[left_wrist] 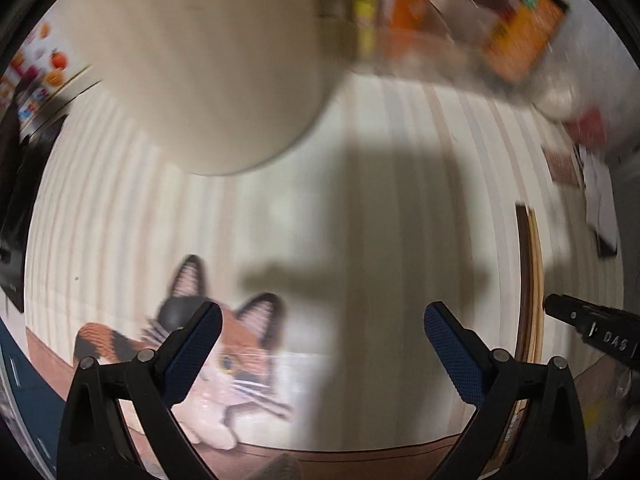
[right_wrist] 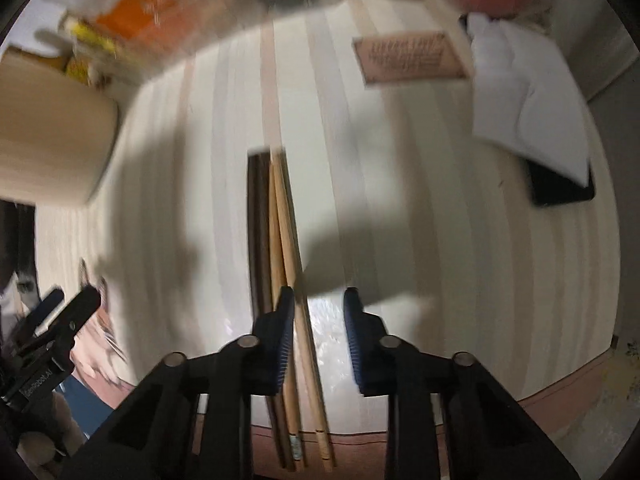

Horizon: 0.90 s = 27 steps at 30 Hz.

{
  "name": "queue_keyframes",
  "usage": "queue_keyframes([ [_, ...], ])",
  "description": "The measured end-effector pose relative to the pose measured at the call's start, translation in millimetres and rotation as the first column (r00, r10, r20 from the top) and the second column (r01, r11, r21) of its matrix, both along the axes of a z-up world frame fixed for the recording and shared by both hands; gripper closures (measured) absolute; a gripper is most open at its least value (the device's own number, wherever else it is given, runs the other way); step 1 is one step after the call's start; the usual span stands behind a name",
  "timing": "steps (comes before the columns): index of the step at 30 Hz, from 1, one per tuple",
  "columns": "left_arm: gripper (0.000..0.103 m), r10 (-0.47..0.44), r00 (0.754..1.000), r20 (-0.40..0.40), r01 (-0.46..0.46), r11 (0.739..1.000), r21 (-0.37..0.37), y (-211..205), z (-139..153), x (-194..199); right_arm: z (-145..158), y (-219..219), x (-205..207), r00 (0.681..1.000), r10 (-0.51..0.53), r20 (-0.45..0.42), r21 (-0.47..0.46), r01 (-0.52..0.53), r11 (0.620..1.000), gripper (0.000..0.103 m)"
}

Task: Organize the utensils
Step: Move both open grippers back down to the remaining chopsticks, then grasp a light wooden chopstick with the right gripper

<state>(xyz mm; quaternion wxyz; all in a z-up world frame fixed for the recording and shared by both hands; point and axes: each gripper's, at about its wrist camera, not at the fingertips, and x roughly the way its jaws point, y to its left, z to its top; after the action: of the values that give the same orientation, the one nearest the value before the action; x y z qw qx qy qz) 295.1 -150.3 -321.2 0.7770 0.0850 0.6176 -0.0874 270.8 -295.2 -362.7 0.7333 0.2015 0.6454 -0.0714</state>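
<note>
Several chopsticks [right_wrist: 280,224], light wood and dark brown, lie in a bundle on the striped table mat [right_wrist: 400,184]. My right gripper [right_wrist: 319,298] is open just above them; one light chopstick runs between its fingers, the rest lie under the left finger. A tall cream holder cup [left_wrist: 208,60] stands at the far left; it also shows in the right wrist view [right_wrist: 52,136]. My left gripper [left_wrist: 323,316] is open and empty over the mat, in front of the cup. The chopsticks' ends [left_wrist: 530,276] show at its right.
A cat picture [left_wrist: 224,356] is printed on the mat's near left corner. Blurred snack packets [left_wrist: 520,28] crowd the back. A brown card [right_wrist: 408,58], white paper [right_wrist: 524,112] and a black phone [right_wrist: 560,188] lie at the right.
</note>
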Motion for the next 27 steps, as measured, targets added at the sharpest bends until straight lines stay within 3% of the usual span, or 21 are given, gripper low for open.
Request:
queue_keyframes([
  [6,0.000,-0.054,0.998,-0.030,0.054,0.999,0.000,-27,-11,-6,13,12,-2,0.996,0.089,0.013,-0.073,-0.088,0.993,0.100],
  [7,0.000,-0.060,0.998,-0.032,0.060,0.998,-0.003,-31,-11,-7,14,13,-3,0.995,0.097,0.003,-0.084,-0.096,0.992,0.100],
  [9,0.000,-0.071,0.997,-0.032,0.071,0.997,-0.003,-37,-12,-8,11,12,-9,0.996,0.090,-0.012,-0.009,-0.090,0.996,0.100],
  [12,0.000,-0.067,0.997,-0.034,0.067,0.998,-0.001,-43,-13,-7,15,15,-15,0.992,0.128,0.009,-0.028,-0.128,0.991,0.101],
  [18,0.000,-0.038,0.998,-0.043,0.040,0.999,0.025,-40,-18,-2,21,-6,-20,0.999,0.026,0.031,0.078,-0.028,0.997,0.099],
  [27,0.000,-0.011,0.999,-0.043,0.013,0.999,0.048,-32,-24,0,14,-6,-24,0.994,0.100,0.035,0.091,-0.103,0.990,0.097],
])
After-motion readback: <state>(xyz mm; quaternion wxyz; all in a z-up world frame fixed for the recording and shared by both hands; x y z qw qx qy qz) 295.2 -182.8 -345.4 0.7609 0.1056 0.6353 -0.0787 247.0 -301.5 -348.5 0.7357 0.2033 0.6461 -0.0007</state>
